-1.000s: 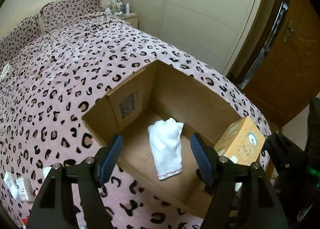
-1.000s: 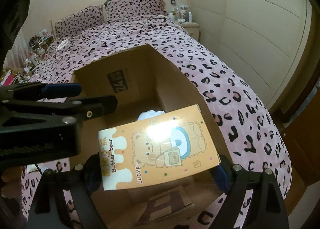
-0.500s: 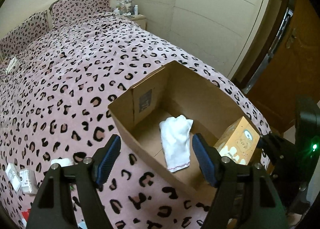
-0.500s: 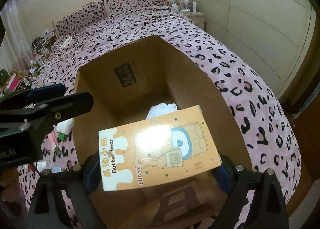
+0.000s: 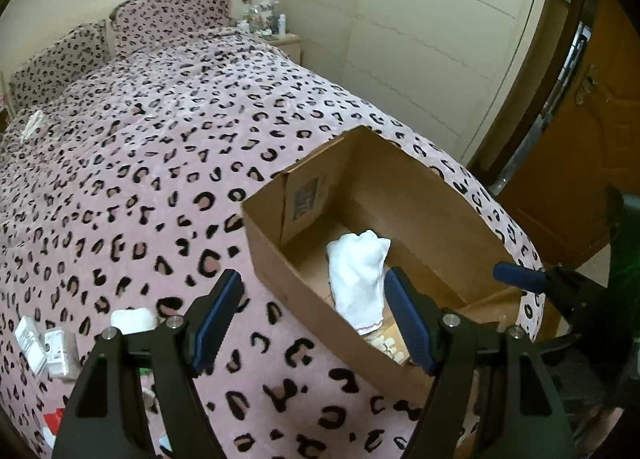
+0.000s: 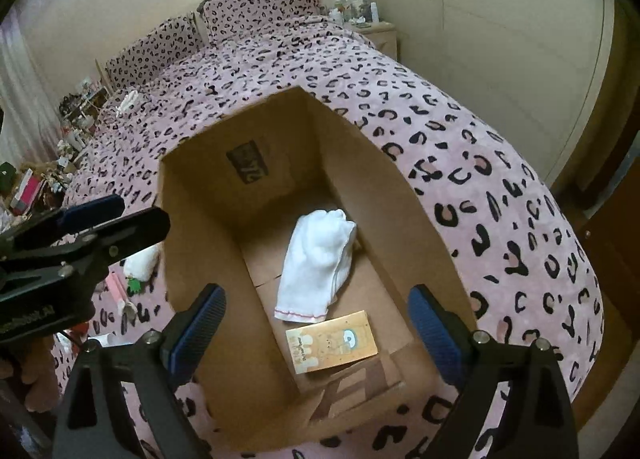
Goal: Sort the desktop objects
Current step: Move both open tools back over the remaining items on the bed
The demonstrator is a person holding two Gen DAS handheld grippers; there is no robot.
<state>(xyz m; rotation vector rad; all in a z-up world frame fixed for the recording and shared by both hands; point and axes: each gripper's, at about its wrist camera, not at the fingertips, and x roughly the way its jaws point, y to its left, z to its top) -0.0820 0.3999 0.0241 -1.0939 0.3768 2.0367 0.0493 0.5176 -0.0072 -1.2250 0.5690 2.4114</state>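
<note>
Cardboard box (image 6: pixel 424 219) on the bed (image 6: pixel 500 187), directly below the empty, spread right gripper (image 6: pixel 316 323), collects sorted items—orange carton (image 6: pixel 332 341) touching white cloth (image 6: pixel 320 259)—while the left gripper (image 5: pixel 312 315), likewise spread, hovers beside it.

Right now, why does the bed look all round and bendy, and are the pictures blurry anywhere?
That is the fisheye lens: in both wrist views the bed bulges like a ball and the corners go black. The left wrist view is slightly smeared on the wall; the right wrist view shows the cardboard box and white cloth sharply.
</note>
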